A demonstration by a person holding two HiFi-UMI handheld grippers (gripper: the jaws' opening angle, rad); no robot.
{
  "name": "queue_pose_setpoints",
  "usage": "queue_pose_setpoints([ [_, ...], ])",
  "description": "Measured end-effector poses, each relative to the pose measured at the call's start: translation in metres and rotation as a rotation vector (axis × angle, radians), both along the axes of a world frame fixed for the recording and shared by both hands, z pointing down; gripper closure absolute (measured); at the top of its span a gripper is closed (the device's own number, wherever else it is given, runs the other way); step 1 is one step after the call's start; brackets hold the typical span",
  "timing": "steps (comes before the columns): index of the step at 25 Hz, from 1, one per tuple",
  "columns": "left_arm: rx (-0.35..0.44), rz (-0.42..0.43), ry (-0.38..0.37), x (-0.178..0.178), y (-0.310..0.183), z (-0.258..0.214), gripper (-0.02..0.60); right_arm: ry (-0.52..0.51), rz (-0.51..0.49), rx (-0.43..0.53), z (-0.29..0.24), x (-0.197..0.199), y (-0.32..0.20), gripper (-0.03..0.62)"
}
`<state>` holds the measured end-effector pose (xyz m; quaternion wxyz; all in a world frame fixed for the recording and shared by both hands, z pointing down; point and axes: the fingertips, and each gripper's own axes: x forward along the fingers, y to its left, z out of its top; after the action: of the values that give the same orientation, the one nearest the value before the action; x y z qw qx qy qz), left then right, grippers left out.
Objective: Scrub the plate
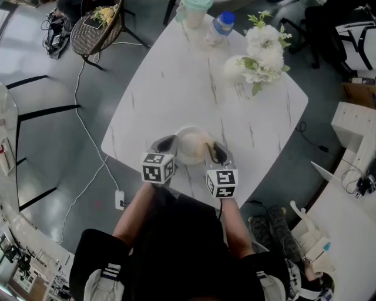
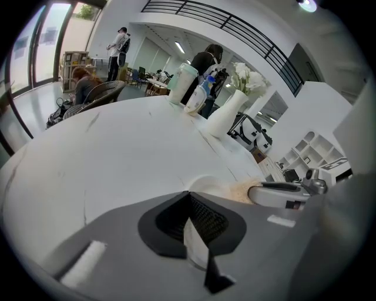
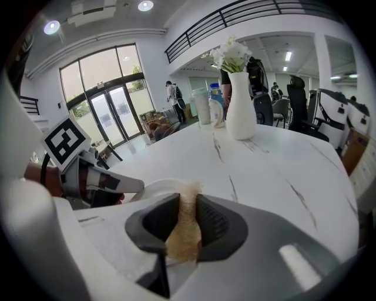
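In the head view, the left claw (image 1: 166, 143) and the right claw (image 1: 216, 151) sat side by side over the near edge of the tabletop (image 1: 176, 82), with the plate (image 1: 187, 147) between them. The left claw met the plate's left rim. The right claw reached its right side, where a tan sponge (image 1: 206, 147) lay against it. Well beyond both claws stood a vase (image 1: 235, 67) of white flowers, a bottle (image 1: 220, 26) and a cup (image 1: 194, 12). In the left gripper view, the left claw (image 2: 189, 203) was clenched on the plate's thin white rim, which ran between its dark pads. The rest of the plate (image 2: 207, 183) showed just past the tips, with the sponge (image 2: 238, 189) and the right claw to their right. In the right gripper view, the right claw (image 3: 188, 203) was clamped on the sponge (image 3: 183, 232), which stood out past the tips onto the plate (image 3: 154, 189). The left claw lay to their left, and the vase (image 3: 241, 114) stood far ahead.
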<state>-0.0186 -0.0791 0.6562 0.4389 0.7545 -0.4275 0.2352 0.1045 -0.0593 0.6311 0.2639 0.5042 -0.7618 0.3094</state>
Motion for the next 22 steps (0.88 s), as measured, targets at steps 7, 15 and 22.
queue_pose_setpoints([
  [7, -0.002, 0.004, 0.010, 0.000, 0.001, 0.000, 0.575, -0.042, -0.041, 0.015, -0.010, -0.028, 0.002, 0.503],
  [15, -0.013, -0.001, 0.014, -0.001, 0.001, 0.004, 0.575, -0.089, -0.054, 0.003, -0.011, -0.052, 0.007, 0.503],
  [22, -0.015, -0.002, 0.033, 0.000, 0.000, 0.003, 0.575, -0.111, -0.091, -0.028, -0.004, -0.068, 0.012, 0.503],
])
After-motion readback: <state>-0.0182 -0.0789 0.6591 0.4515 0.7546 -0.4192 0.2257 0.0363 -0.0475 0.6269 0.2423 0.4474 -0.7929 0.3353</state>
